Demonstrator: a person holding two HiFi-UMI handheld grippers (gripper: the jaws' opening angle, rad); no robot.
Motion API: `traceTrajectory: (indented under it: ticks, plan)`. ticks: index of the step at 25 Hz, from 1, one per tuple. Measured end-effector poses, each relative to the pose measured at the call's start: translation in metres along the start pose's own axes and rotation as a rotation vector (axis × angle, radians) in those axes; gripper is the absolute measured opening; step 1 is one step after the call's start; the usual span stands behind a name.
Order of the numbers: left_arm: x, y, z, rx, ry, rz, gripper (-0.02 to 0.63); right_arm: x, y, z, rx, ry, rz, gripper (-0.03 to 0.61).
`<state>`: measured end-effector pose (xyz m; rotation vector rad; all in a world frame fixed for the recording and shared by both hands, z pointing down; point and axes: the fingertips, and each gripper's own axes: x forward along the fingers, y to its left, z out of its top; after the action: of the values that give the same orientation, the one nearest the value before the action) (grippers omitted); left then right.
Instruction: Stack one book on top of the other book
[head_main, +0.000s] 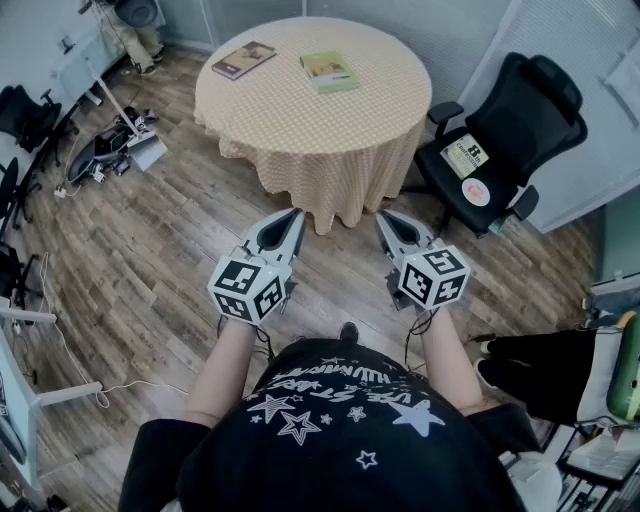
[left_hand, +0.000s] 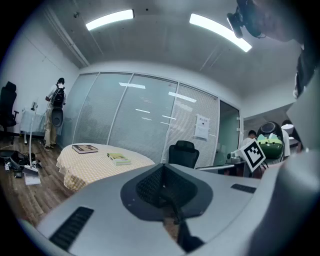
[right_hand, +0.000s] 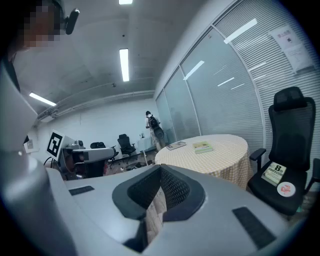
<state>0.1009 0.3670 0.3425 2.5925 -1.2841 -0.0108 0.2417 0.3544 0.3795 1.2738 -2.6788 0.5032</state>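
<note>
Not started: both books, brown (head_main: 243, 59) and green (head_main: 329, 71), lie apart on the table (head_main: 330, 130) at top of frame. Left gripper (head_main: 284, 232) and right gripper (head_main: 393, 232) are closed, empty. Next: walk up, open, grab one.

In the head view we look steeply down from above the person, with the round tabletop (head_main: 300, 110) far off at 12 o'clock. Our left gripper view sights nearly level along the left claw (left_hand: 163, 167), and our right gripper view along the right claw (right_hand: 160, 169). All three share that tabletop and the black chair (head_main: 520, 120).

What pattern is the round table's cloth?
Small yellow-and-cream check tablecloth, clearest in the head view.
</note>
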Motion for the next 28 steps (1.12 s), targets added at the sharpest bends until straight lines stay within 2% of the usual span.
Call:
traceTrajectory:
  ticks: [6, 23, 28]
  plan:
    - [-0.005, 0.001, 0.000, 0.060, 0.022, 0.019, 0.009, 0.007, 0.007, 0.003, -0.013, -0.015, -0.001, 0.026]
    - [-0.036, 0.008, -0.010, 0.063, 0.024, 0.026, 0.009, -0.002, 0.032, -0.013, -0.013, 0.002, -0.021, 0.026]
    - [-0.052, 0.013, -0.015, 0.100, 0.021, 0.024, 0.009, -0.005, 0.047, -0.016, 0.015, -0.041, -0.038, 0.028]
